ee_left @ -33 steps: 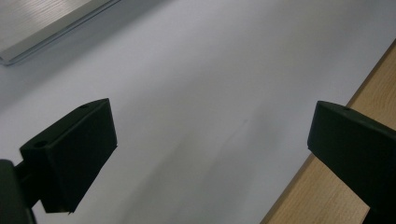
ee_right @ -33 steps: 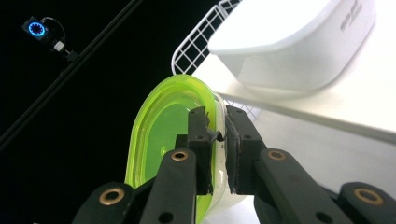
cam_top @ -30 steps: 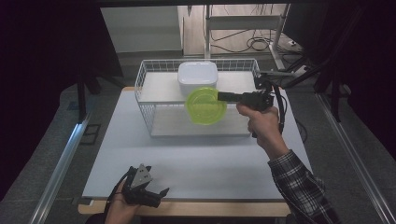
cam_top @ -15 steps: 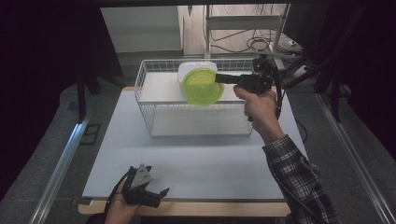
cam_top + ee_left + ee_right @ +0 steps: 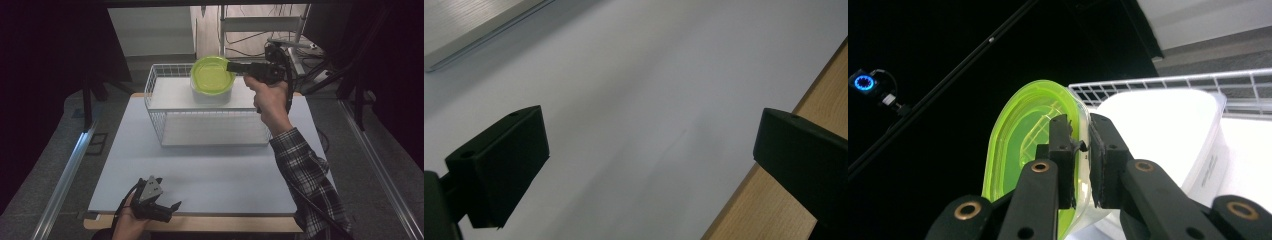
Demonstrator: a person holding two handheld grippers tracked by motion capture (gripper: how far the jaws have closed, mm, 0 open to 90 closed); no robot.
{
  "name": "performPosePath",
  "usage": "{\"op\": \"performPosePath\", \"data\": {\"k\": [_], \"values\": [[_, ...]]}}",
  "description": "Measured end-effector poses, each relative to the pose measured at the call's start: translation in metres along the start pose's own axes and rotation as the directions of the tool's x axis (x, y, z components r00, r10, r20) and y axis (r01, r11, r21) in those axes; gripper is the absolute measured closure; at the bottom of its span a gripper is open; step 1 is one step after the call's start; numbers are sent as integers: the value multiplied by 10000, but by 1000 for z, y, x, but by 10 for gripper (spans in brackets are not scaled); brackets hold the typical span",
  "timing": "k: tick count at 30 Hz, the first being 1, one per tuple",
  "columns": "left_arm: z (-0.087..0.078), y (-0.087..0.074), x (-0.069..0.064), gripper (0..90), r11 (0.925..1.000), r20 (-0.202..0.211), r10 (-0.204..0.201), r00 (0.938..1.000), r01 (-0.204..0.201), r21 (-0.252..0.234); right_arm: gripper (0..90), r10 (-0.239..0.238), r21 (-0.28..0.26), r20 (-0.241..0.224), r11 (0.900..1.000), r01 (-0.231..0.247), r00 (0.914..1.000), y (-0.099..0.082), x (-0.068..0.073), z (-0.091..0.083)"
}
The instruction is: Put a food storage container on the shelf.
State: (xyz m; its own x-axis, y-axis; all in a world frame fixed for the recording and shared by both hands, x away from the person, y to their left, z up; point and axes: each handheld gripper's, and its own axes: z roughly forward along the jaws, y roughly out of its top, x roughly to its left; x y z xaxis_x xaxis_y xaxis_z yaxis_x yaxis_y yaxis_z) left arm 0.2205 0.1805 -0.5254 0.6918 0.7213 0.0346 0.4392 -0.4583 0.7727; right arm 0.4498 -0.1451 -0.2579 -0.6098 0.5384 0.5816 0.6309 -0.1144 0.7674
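Note:
My right gripper (image 5: 231, 66) is shut on the rim of a round lime-green lid (image 5: 212, 76), holding it tilted in the air above the white wire basket (image 5: 210, 125). In the right gripper view the two jaws pinch the lid (image 5: 1023, 150) by its edge, gripper (image 5: 1079, 145) shut. Right under it a white square container (image 5: 212, 95) stands at the back of the basket, and the same container (image 5: 1163, 125) lies just beyond the lid. My left gripper (image 5: 167, 209) rests at the table's front edge, jaws wide apart with nothing between them; its fingers (image 5: 499, 165) frame bare tabletop.
A pale tabletop (image 5: 210, 170) with a wooden front edge (image 5: 774, 215) carries the basket at the back. Dark stands, cables and metal rails (image 5: 65, 175) surround the table. Open room lies between the basket and the left gripper.
My right gripper has carried the green lid up and toward the back of the basket, over the white container. The left gripper has not moved.

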Motion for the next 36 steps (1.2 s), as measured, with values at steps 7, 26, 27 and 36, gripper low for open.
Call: {"op": "performPosePath", "data": {"k": [7,26,27,36], "values": [[0,0,0,11,10000,44,63,10000,-63,36,819,152,-348,274,9993,-143,9995,12,-2,6],[1,0,-1,11,9999,149,109,9998,-110,111,807,357,-486,1279,9984,-297,9911,19,-10,33],[2,0,-1,11,9999,156,113,9998,-115,126,801,285,-447,1453,9988,-223,9890,20,-10,34],[3,0,-2,11,9994,203,196,9996,-201,270,708,-460,-59,2710,9988,494,9615,21,-7,40]]}}
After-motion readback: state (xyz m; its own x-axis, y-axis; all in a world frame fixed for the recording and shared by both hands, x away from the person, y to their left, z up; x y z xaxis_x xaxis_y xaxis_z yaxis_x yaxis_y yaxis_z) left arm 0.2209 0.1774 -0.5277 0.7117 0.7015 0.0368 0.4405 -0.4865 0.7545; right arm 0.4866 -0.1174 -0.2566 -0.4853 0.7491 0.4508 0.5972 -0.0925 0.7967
